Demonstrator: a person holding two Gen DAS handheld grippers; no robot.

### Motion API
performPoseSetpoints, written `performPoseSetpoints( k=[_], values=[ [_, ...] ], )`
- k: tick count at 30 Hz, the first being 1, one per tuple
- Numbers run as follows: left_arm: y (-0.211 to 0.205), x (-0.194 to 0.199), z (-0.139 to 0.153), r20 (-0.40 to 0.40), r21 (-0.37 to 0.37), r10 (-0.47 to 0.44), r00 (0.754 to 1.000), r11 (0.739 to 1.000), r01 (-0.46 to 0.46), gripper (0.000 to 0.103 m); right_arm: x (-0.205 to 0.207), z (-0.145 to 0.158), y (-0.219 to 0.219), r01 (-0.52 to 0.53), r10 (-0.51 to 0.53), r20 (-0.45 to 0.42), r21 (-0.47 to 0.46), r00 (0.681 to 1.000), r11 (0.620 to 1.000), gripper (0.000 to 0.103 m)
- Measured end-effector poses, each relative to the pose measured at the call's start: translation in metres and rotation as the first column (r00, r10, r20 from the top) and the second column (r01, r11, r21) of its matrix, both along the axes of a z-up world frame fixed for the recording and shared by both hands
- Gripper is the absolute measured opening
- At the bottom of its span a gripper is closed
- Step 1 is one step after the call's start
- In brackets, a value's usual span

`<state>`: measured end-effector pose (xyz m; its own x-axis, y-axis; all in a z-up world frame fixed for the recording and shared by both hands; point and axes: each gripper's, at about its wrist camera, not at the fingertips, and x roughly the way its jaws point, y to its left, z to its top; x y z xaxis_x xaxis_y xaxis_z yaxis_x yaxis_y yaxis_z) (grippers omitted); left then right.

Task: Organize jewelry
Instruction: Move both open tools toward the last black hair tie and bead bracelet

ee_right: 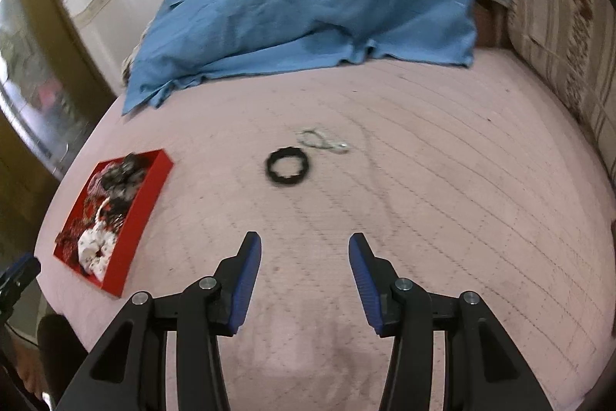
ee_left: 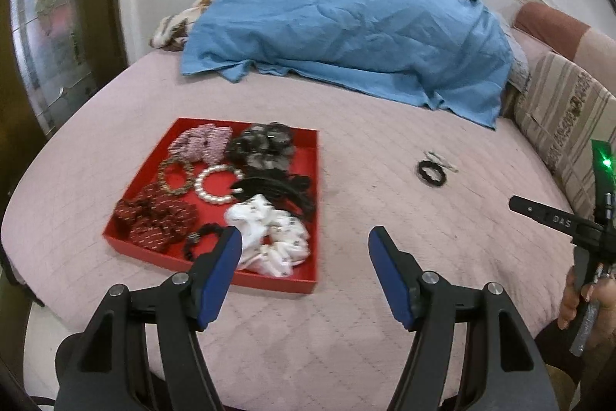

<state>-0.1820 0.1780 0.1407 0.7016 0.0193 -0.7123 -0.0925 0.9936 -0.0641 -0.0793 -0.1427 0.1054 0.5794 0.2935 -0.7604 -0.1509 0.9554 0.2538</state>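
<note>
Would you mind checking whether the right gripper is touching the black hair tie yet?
Apart. The right wrist view shows bare bedspread between the open right gripper and the black hair tie.

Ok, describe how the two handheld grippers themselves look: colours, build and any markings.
Both match. The left gripper and right gripper have matte black angular linkage arms with triangular cut-outs and round silver pivot pins, ending in jaws faced with ribbed blue pads. From the left wrist view, the right gripper's body shows white "DAS" lettering and a glowing green light.
</note>
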Motion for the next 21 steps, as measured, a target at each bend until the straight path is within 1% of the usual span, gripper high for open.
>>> performPoseSetpoints(
  k=[2,5,9,14,15,16,17,18,21],
  values=[
    [-0.009,0.008,0.000,-0.013,-0.010,-0.025,1.000,1.000,0.024,0.067,0.005,-0.005,-0.007,0.010,-0.010,-0.005,0.005,1.000,1.000,0.051],
    [-0.024,0.025,-0.002,-0.029,-0.046,-0.064,0.998,0.997,0.063,0.067,0.015,-0.012,-0.011,0.009,-0.009,-0.012,0.014,1.000,1.000,0.051],
    [-0.039,0.052,-0.009,-0.048,-0.087,-0.082,0.995,0.993,0.078,0.067,0.034,-0.020,-0.009,-0.018,0.018,-0.019,0.019,1.000,1.000,0.051],
    [-0.059,0.094,-0.028,-0.091,-0.174,-0.121,0.988,0.979,0.104,0.067,0.071,-0.024,0.000,-0.053,0.053,-0.012,0.016,0.999,0.998,0.051],
    [-0.062,0.101,-0.031,-0.098,-0.185,-0.127,0.987,0.977,0.108,0.063,0.079,-0.025,0.002,-0.057,0.058,-0.014,0.016,0.998,0.998,0.050],
    [-0.067,0.111,-0.037,-0.112,-0.190,-0.129,0.985,0.976,0.107,0.056,0.088,-0.027,0.003,-0.061,0.062,-0.018,0.021,0.998,0.998,0.050],
    [-0.071,0.119,-0.041,-0.123,-0.190,-0.131,0.984,0.976,0.107,0.052,0.100,-0.031,0.004,-0.065,0.066,-0.030,0.030,0.997,0.997,0.049],
    [-0.075,0.129,-0.047,-0.137,-0.190,-0.137,0.981,0.976,0.110,0.046,0.108,-0.034,0.005,-0.066,0.067,-0.039,0.036,0.997,0.997,0.048],
    [-0.087,0.161,-0.066,-0.171,-0.189,-0.147,0.974,0.975,0.114,0.040,0.136,-0.049,0.006,-0.071,0.076,-0.079,0.063,0.994,0.996,0.042]
  ],
)
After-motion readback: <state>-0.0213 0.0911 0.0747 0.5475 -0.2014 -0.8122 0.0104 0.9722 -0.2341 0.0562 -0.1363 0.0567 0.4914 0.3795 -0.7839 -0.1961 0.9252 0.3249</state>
